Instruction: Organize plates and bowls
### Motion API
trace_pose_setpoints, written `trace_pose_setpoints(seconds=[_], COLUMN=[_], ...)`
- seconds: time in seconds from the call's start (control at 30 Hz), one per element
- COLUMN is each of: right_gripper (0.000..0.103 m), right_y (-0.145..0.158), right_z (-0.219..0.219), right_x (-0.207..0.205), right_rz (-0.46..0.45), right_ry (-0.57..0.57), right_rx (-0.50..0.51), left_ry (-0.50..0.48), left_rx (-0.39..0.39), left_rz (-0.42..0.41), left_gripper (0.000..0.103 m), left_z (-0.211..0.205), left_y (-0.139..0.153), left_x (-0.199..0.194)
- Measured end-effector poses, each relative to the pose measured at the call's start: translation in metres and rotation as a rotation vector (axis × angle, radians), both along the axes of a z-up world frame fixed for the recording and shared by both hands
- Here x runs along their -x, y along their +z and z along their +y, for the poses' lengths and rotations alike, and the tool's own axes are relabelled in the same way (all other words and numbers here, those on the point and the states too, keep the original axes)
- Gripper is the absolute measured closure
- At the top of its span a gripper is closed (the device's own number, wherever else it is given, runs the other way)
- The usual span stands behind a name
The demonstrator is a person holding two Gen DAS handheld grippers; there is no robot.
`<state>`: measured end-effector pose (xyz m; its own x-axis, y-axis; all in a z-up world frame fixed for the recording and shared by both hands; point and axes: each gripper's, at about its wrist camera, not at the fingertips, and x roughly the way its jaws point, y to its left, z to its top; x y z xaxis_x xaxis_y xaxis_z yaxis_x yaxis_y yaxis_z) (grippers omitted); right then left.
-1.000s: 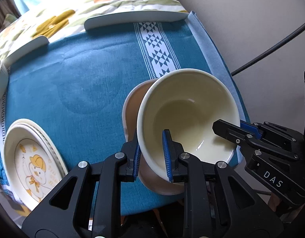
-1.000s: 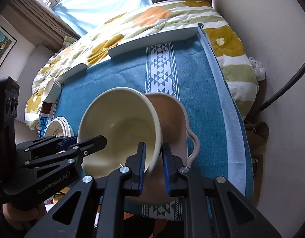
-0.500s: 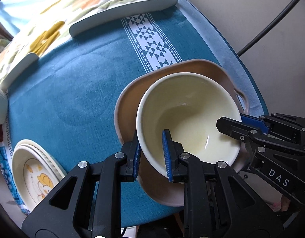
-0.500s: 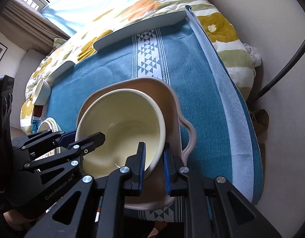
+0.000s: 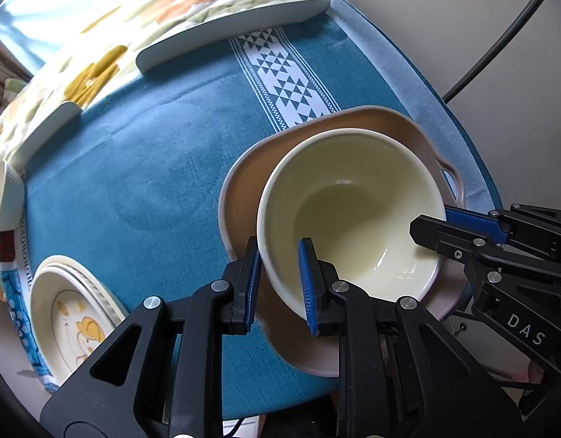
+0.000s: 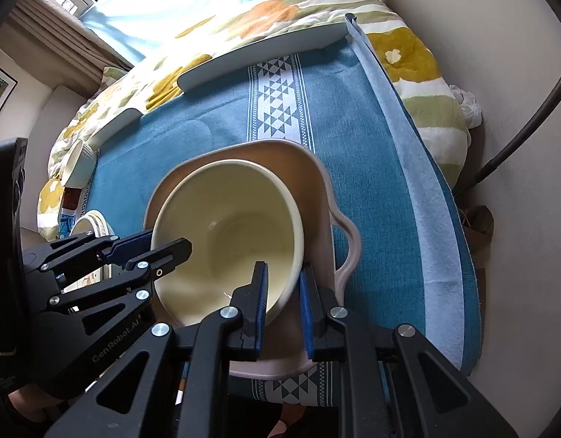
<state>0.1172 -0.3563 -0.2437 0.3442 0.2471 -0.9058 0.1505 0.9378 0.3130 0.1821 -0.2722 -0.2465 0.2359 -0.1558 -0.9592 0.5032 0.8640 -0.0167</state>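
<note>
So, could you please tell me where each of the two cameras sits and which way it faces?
Left wrist: rides the left gripper, looking steeply down at the cream bowl whose near rim it clamps; the right gripper enters from the right.
Right wrist: rides the right gripper, looking steeply down, clamped on the bowl's opposite rim; the left gripper enters from the left.
Shared: the bowl, the pink handled dish under it, the blue cloth, the stacked plates.

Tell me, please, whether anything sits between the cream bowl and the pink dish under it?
Nothing visible does. The cream bowl, gripped at its rim by both claws, sits tilted inside the pink dish, which holds nothing else.
</note>
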Motion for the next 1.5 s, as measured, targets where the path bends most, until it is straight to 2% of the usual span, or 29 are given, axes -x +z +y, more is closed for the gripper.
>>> trace_pose_setpoints(seconds=[0.27,0.57,0.7,0.77,0.8,0.83,0.87,0.9,0.93,0.97,1.0,1.03,1.1,1.2,1.3,1.43,1.5], right_gripper=[0.088,0.088,0.088,0.087,0.082,0.068,0.057,0.035,0.022,0.02,0.02,0.02,0.019,0.003,0.002,0.002,0.002], right_y=[0.011,0.055,0.081,0.091,0.094,0.098,0.102,0.105,0.107,0.11,0.113,0.115,0.119,0.123,0.129,0.141,0.147], right_z=[-0.003,-0.003,0.004,0.01,0.013,0.017,0.02,0.023,0.025,0.028,0.032,0.036,0.045,0.063,0.086,0.117,0.135], right_x=[0.005,0.016,0.021,0.023,0.024,0.025,0.025,0.026,0.026,0.026,0.026,0.025,0.022,0.015,0.001,-0.024,-0.037], right_rz=[-0.03,-0.149,-0.227,-0.266,-0.284,-0.302,-0.32,-0.337,-0.353,-0.367,-0.381,-0.392,-0.418,-0.439,-0.46,-0.49,-0.513], right_ry=[0.002,0.043,0.095,0.122,0.137,0.153,0.168,0.181,0.191,0.202,0.215,0.228,0.26,0.318,0.376,0.431,0.458], right_rx=[0.003,0.017,0.038,0.057,0.064,0.066,0.061,0.051,0.037,0.022,0.009,0.002,-0.006,-0.013,-0.035,-0.084,-0.075], left_ry=[0.03,0.102,0.192,0.239,0.261,0.283,0.308,0.333,0.361,0.394,0.435,0.475,0.527,0.61,0.698,0.799,0.837], left_rx=[0.024,0.087,0.208,0.233,0.238,0.246,0.262,0.28,0.295,0.304,0.305,0.305,0.322,0.305,0.284,0.318,0.328], left_rz=[-0.022,-0.146,-0.198,-0.223,-0.237,-0.249,-0.257,-0.259,-0.261,-0.273,-0.294,-0.318,-0.346,-0.357,-0.387,-0.394,-0.398], left_gripper=[0.085,0.085,0.085,0.084,0.084,0.083,0.079,0.073,0.049,0.019,0.008,0.001,0.001,0.001,0.001,0.001,0.001], left_z=[0.006,0.025,0.054,0.069,0.075,0.083,0.091,0.1,0.108,0.117,0.126,0.135,0.153,0.182,0.215,0.266,0.29], left_y=[0.012,0.066,0.1,0.113,0.119,0.124,0.128,0.131,0.134,0.137,0.141,0.144,0.148,0.152,0.155,0.157,0.157], left_x=[0.005,0.02,0.028,0.034,0.038,0.041,0.044,0.048,0.051,0.055,0.059,0.063,0.069,0.074,0.077,0.069,0.061])
